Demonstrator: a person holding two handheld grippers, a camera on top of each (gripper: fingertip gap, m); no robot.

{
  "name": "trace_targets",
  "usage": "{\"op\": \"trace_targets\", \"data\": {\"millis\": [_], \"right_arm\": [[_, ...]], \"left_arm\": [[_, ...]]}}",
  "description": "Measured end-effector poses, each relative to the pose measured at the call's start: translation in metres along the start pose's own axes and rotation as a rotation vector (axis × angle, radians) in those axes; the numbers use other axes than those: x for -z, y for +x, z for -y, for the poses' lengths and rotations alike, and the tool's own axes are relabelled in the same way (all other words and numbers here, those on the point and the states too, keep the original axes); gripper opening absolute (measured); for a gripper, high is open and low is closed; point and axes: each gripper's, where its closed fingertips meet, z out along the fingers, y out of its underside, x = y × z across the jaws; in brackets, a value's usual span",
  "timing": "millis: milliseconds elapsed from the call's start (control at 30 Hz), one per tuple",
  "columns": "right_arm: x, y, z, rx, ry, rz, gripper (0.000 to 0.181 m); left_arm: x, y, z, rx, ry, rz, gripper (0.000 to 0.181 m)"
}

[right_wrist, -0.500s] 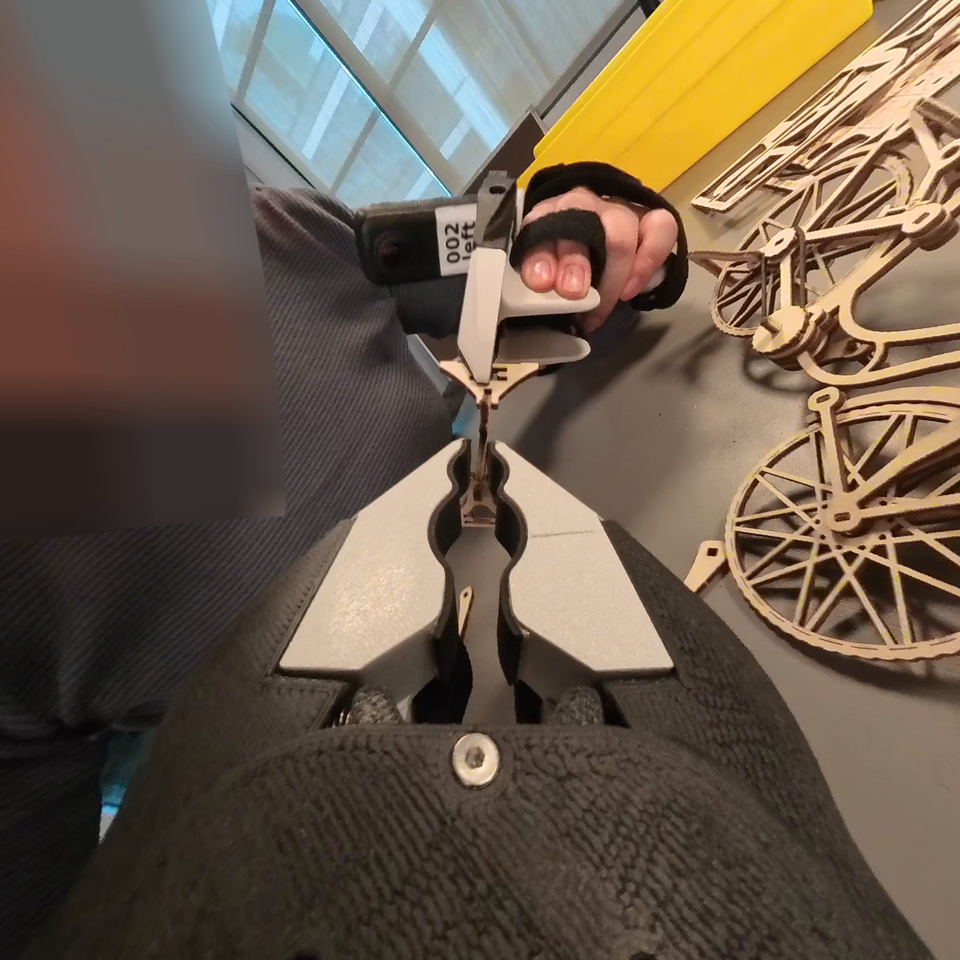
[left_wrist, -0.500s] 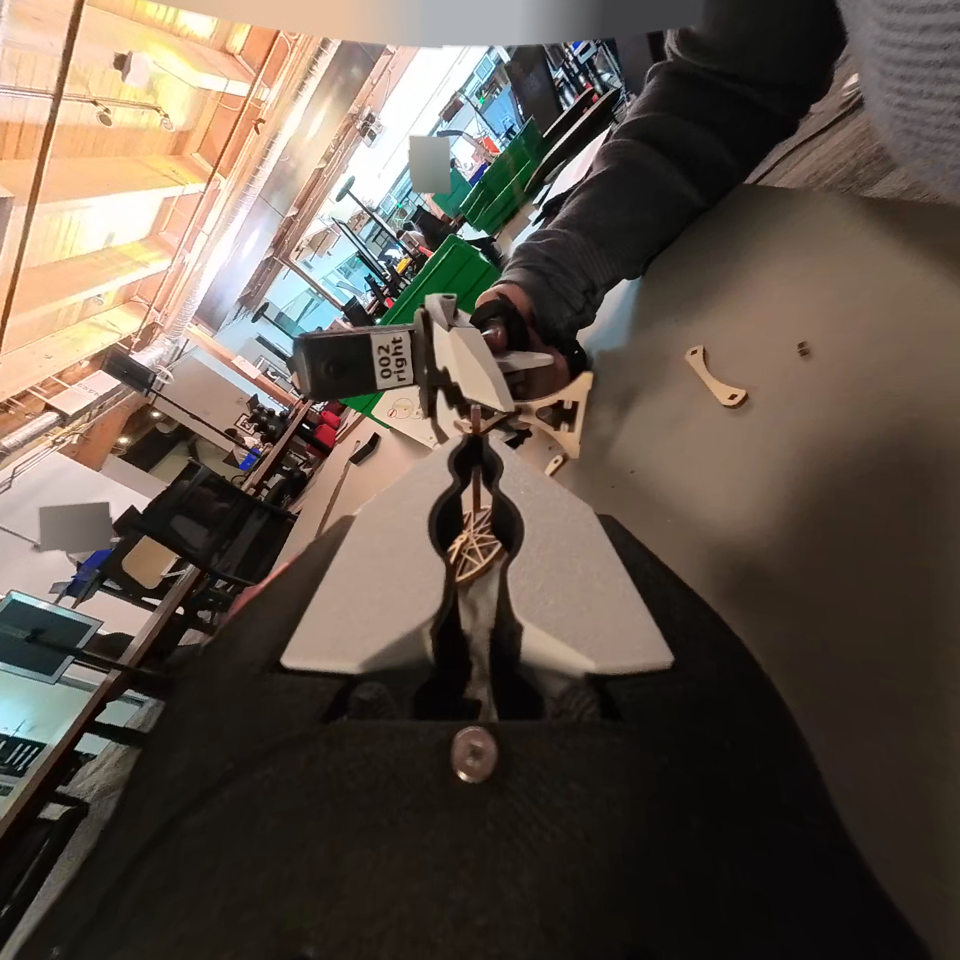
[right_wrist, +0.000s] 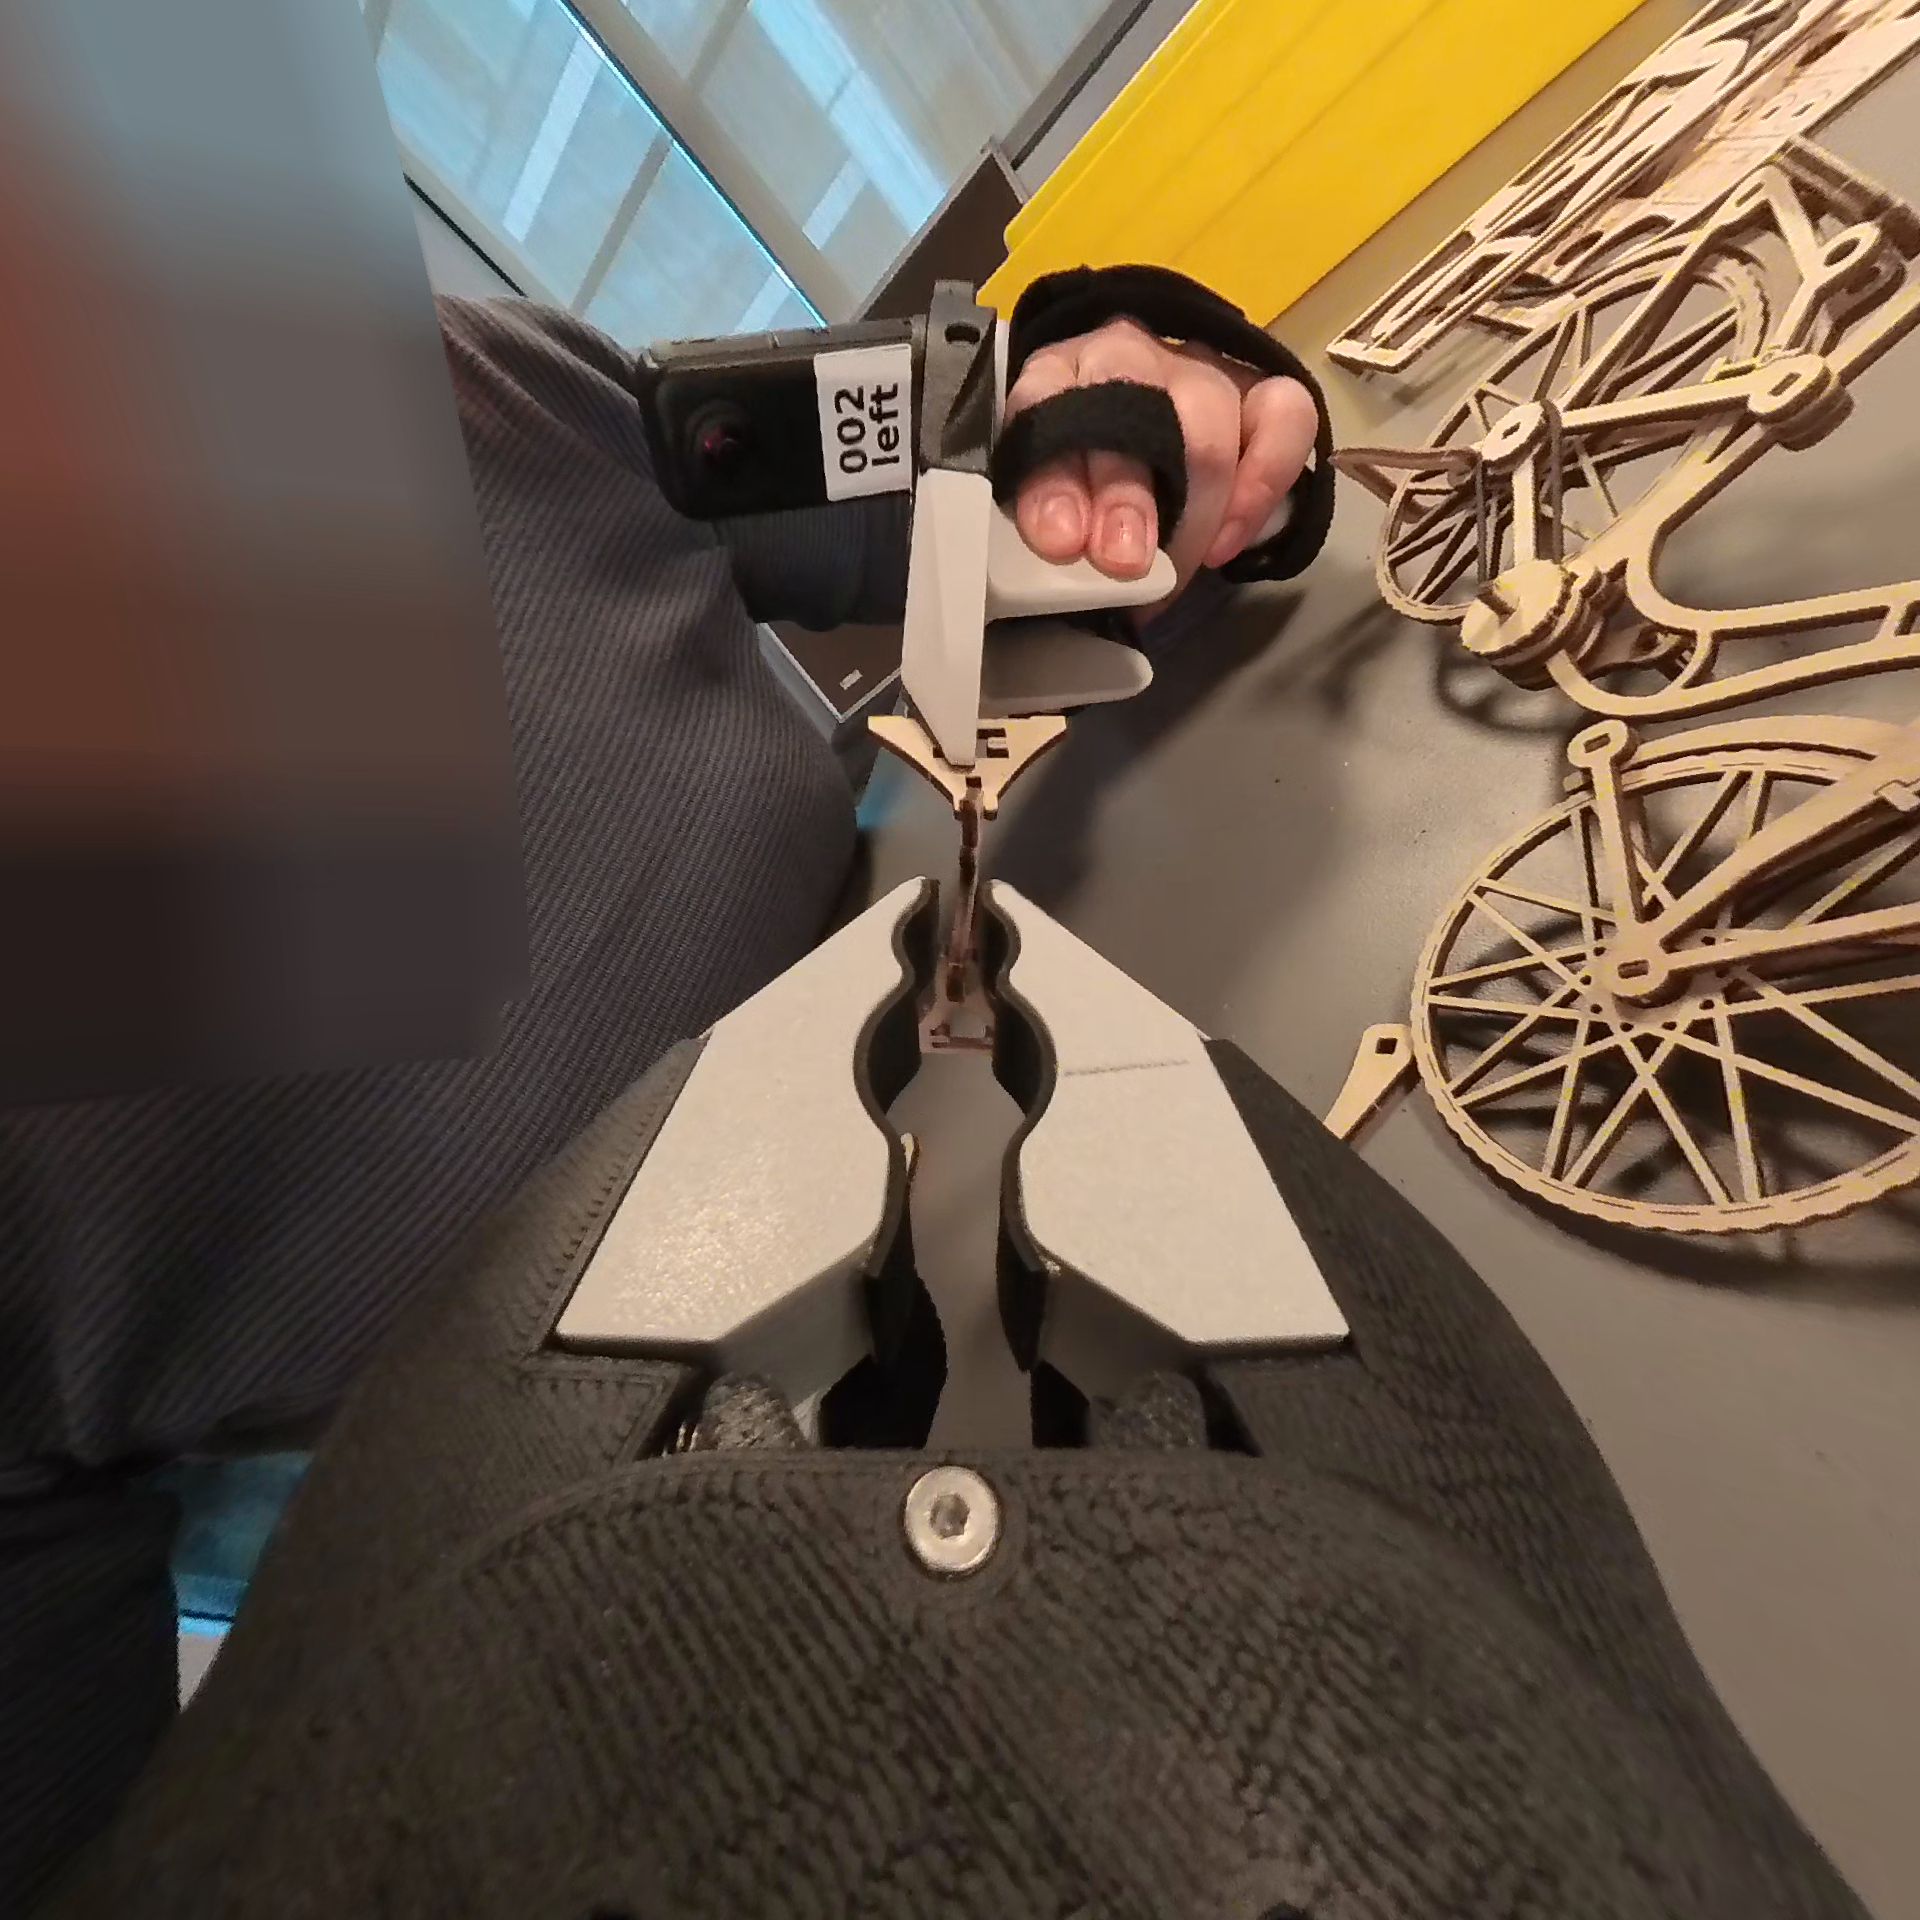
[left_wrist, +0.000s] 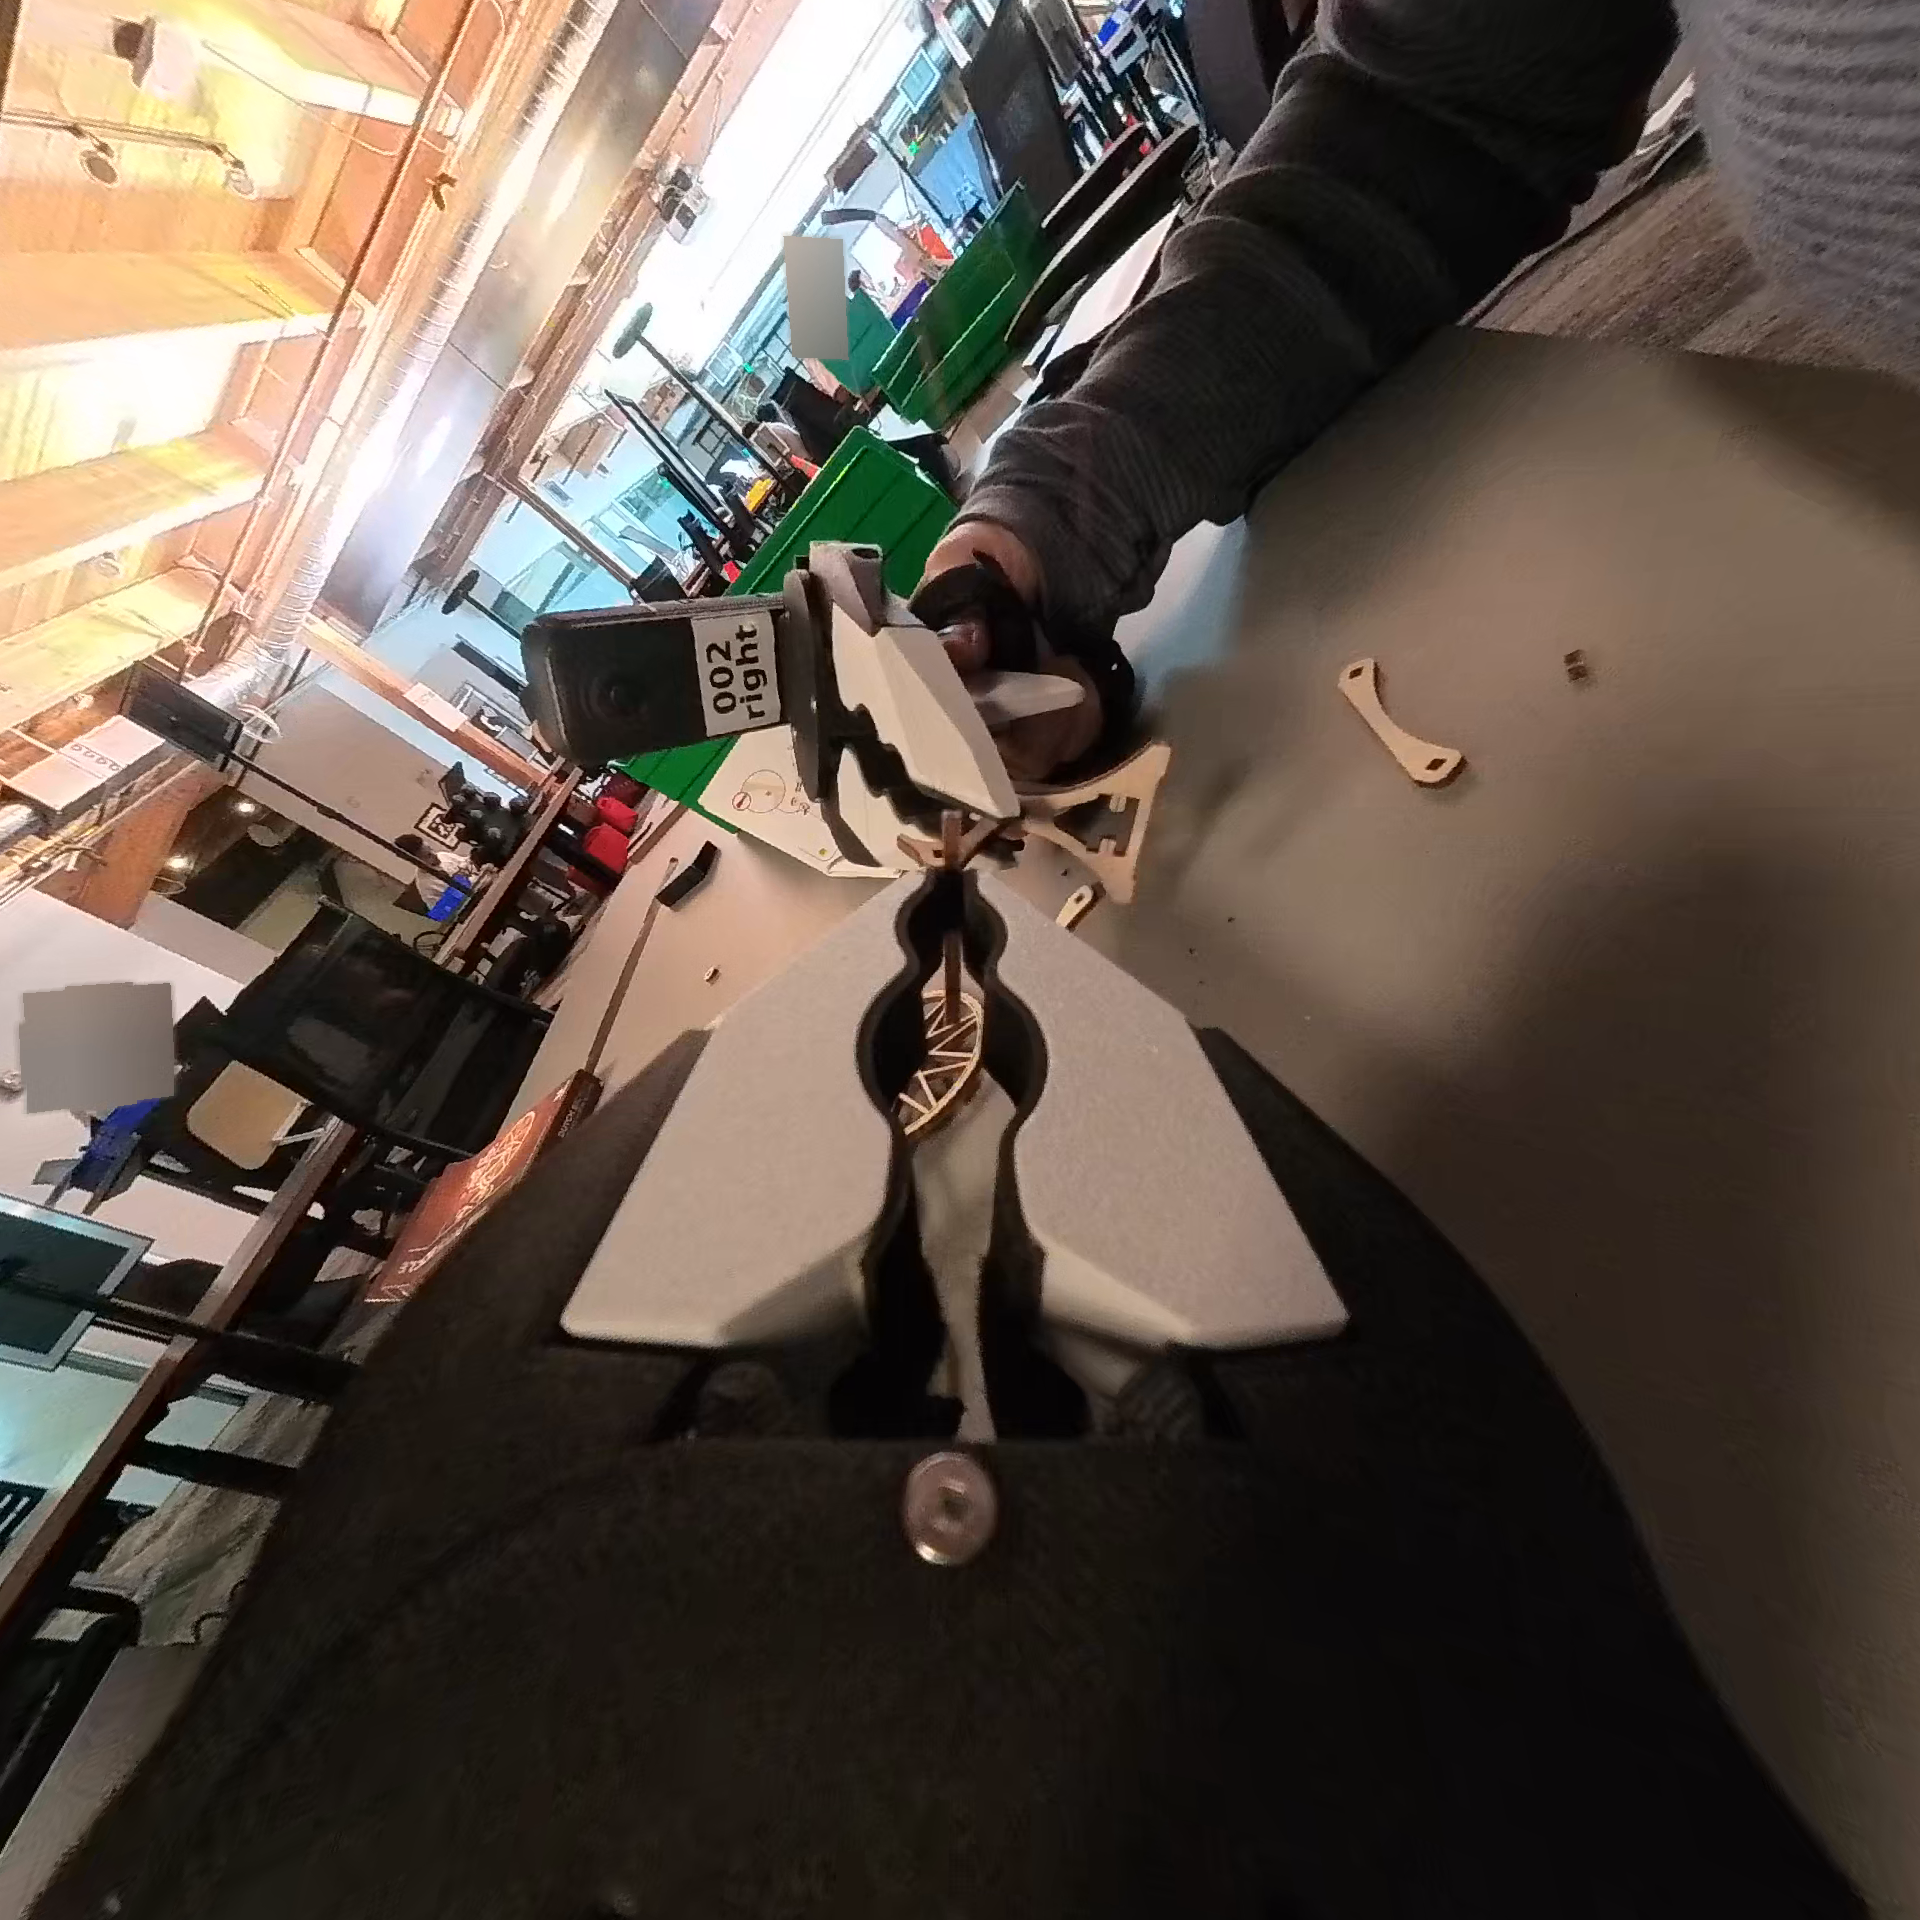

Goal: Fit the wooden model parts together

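In the right wrist view, the right gripper (right_wrist: 961,904) has its grey fingers (right_wrist: 769,1164) nearly closed at the tips, and they pinch a thin wooden strip (right_wrist: 964,935) that stands on its edge between them. Behind the tips the gap between the fingers is wider. The far end of this strip meets a small winged wooden part (right_wrist: 971,748), which the left gripper (right_wrist: 940,717) holds from above with its fingers pressed together on it. A hand (right_wrist: 1132,478) with a black strap over two of its digits grips the handle of the left gripper, and a dark grey sleeve (right_wrist: 644,644) goes off to the left.

In the left wrist view, the left gripper (left_wrist: 948,904) has its fingers (left_wrist: 1143,1132) almost closed on a thin wooden piece, and a small openwork wooden part (left_wrist: 940,1081) shows in the gap behind the tips. Just beyond, the right gripper (left_wrist: 935,821) comes from the far side, tilted.

On the grey desk (right_wrist: 1558,1507) to the right lie a spoked wooden wheel (right_wrist: 1683,997) and, farther, a wooden bicycle frame (right_wrist: 1621,540). A yellow bin (right_wrist: 1299,135) stands at the far edge. In the left wrist view a small curved wooden piece (left_wrist: 1397,722) lies alone on the desk.
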Motion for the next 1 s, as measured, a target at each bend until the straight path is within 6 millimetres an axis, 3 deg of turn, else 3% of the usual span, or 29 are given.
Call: {"op": "trace_targets", "data": {"millis": [467, 600, 767, 1000], "right_arm": [[-0.006, 0.001, -0.004, -0.018, -0.031, -0.017, 0.005], [-0.005, 0.013, -0.020, -0.054, -0.148, -0.115, 0.005], [0.002, 0.019, -0.025, -0.159, -0.248, -0.199, 0.005], [0.011, 0.022, -0.020, 0.033, -0.499, -0.485, 0.005]], "left_arm": [[-0.001, 0.002, -0.002, 0.019, -0.004, -0.024, 0.002], [-0.003, 0.008, -0.006, 0.042, -0.030, -0.064, 0.001], [-0.003, 0.019, -0.015, 0.038, -0.083, -0.134, 0.002], [-0.005, 0.014, -0.024, 0.055, -0.149, -0.100, 0.001]]}}
